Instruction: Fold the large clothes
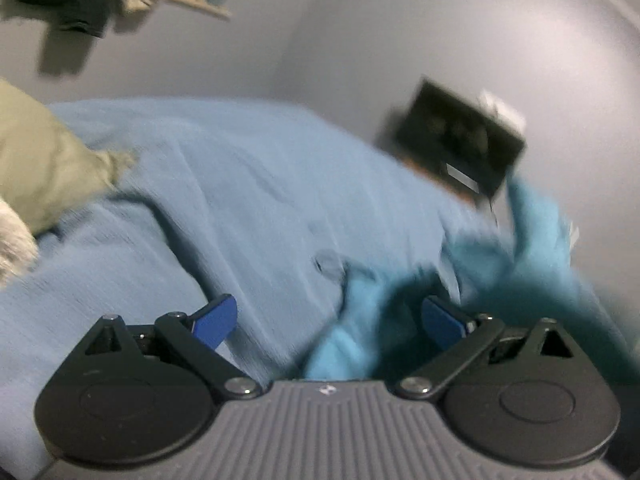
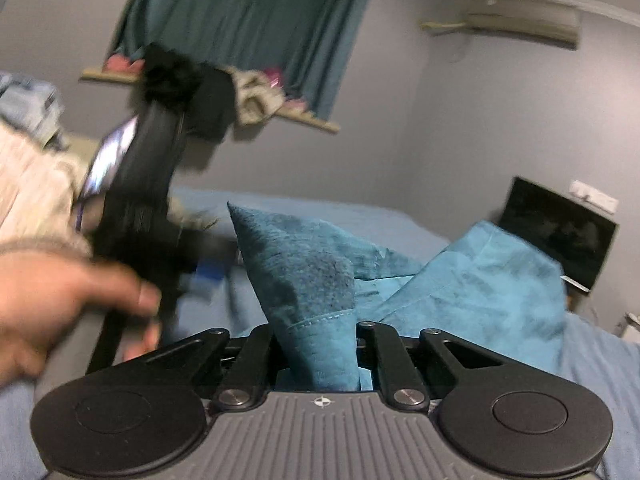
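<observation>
The turquoise garment [image 2: 480, 276] lies bunched on the bed, and one corner of it stands up in a peak [image 2: 296, 264]. My right gripper [image 2: 320, 344] is shut on the hemmed edge of that corner. In the left wrist view the same garment [image 1: 500, 264] is a blurred heap at the lower right. My left gripper [image 1: 328, 320] stands open above it, with its blue pads [image 1: 216, 322] wide apart and not pressing on the cloth. The right wrist view shows a hand [image 2: 60, 296] holding the left tool's black body [image 2: 136, 200] at the left.
A light blue sheet [image 1: 240, 184] covers the bed. An open laptop [image 1: 460, 152] stands at the bed's far right by the wall. An olive garment [image 1: 40, 164] lies at the left. A shelf with clothes [image 2: 256, 96] hangs under a teal curtain [image 2: 248, 20].
</observation>
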A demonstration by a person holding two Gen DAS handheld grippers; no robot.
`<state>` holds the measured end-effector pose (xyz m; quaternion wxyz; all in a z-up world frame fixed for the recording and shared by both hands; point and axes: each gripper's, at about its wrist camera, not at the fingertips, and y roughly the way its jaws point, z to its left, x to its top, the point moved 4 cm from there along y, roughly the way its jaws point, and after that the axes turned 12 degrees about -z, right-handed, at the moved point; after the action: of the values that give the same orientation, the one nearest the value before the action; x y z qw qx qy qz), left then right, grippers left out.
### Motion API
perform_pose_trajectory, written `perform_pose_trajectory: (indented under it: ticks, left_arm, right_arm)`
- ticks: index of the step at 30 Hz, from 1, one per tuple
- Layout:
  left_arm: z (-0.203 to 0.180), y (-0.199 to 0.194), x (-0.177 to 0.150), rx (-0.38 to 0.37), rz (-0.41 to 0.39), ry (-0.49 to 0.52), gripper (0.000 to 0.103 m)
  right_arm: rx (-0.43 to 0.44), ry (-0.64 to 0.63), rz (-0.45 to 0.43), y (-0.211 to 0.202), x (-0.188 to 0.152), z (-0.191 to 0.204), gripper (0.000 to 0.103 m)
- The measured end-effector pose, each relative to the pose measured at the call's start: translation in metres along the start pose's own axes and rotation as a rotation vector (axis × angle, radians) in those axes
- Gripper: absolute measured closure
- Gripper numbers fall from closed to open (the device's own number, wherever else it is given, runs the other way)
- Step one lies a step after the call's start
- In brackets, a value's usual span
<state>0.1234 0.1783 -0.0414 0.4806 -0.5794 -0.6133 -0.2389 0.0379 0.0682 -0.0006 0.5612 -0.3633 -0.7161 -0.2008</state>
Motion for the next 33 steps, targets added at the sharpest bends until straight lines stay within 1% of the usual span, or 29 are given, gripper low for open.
perform_pose_trajectory:
  ticks: [1,2,3,4,5,6,8,9,10,11,13,15,17,19,22,24,26,28,29,30,32,33]
  left_arm:
    - [0.005,-0.003,0.005,-0.013,-0.024,-0.029,0.011]
    - [0.006,-0.006,0.007,-0.046,-0.043,-0.058,0.014]
    - [0.005,-0.007,0.008,-0.082,-0.047,-0.065,0.014]
    - [0.003,-0.011,0.008,-0.106,-0.035,-0.044,0.018]
    - [-0.005,-0.008,0.006,-0.126,-0.017,-0.003,0.022]
    - [-0.013,-0.006,0.001,-0.145,0.006,0.042,0.024]
    - [-0.026,0.003,-0.011,-0.156,0.071,0.140,0.035]
    - [-0.031,0.010,-0.019,-0.157,0.113,0.174,0.038]
    - [-0.034,0.016,-0.026,-0.153,0.158,0.199,0.043]
    - [-0.035,0.021,-0.033,-0.130,0.204,0.225,0.053]
    - [-0.035,0.032,-0.045,-0.087,0.269,0.249,0.054]
    - [-0.036,0.039,-0.053,-0.064,0.312,0.261,0.054]
    - [-0.038,0.044,-0.058,-0.049,0.341,0.279,0.054]
    - [-0.041,0.045,-0.061,-0.036,0.351,0.296,0.053]
    - [-0.046,0.051,-0.064,-0.026,0.356,0.295,0.053]
    - [-0.050,0.052,-0.066,-0.021,0.355,0.300,0.052]
    - [-0.051,0.052,-0.064,-0.017,0.352,0.306,0.051]
    - [-0.049,0.059,-0.067,-0.017,0.351,0.307,0.051]
    - [-0.050,0.058,-0.068,-0.016,0.350,0.307,0.051]
    - [-0.043,0.062,-0.065,-0.015,0.350,0.308,0.051]
    - [-0.034,0.062,-0.062,-0.014,0.346,0.313,0.051]
    - [-0.033,0.060,-0.062,-0.013,0.343,0.316,0.051]
  right_arm:
    - [0.019,0.003,0.015,0.005,-0.005,0.007,0.091]
    - [0.036,0.012,0.033,0.009,-0.011,0.013,0.091]
    - [0.061,0.026,0.053,0.015,-0.017,0.019,0.091]
    - [0.081,0.042,0.067,0.017,-0.023,0.025,0.091]
    - [0.103,0.063,0.088,0.022,-0.030,0.028,0.091]
    - [0.123,0.089,0.111,0.027,-0.035,0.030,0.091]
    - [0.171,0.176,0.134,0.032,-0.045,0.033,0.091]
    - [0.189,0.212,0.143,0.033,-0.049,0.033,0.091]
    - [0.205,0.244,0.150,0.034,-0.052,0.033,0.091]
    - [0.216,0.269,0.152,0.034,-0.054,0.033,0.091]
    - [0.230,0.297,0.153,0.031,-0.054,0.034,0.089]
    - [0.236,0.308,0.165,0.024,-0.054,0.026,0.081]
    - [0.243,0.298,0.174,0.014,-0.050,0.025,0.059]
    - [0.271,0.278,0.153,-0.006,-0.042,0.027,0.049]
    - [0.266,0.270,0.133,-0.042,-0.034,0.012,0.048]
    - [0.234,0.302,0.118,-0.049,-0.024,-0.013,0.046]
    - [0.177,0.364,0.096,-0.057,-0.017,-0.045,0.044]
    - [0.092,0.447,0.081,-0.069,-0.024,-0.090,0.043]
    - [0.030,0.486,0.076,-0.073,-0.026,-0.108,0.044]
    - [-0.038,0.514,0.076,-0.076,-0.033,-0.126,0.045]
    - [-0.170,0.565,0.102,-0.081,-0.051,-0.156,0.058]
    - [-0.219,0.600,0.117,-0.080,-0.062,-0.167,0.061]
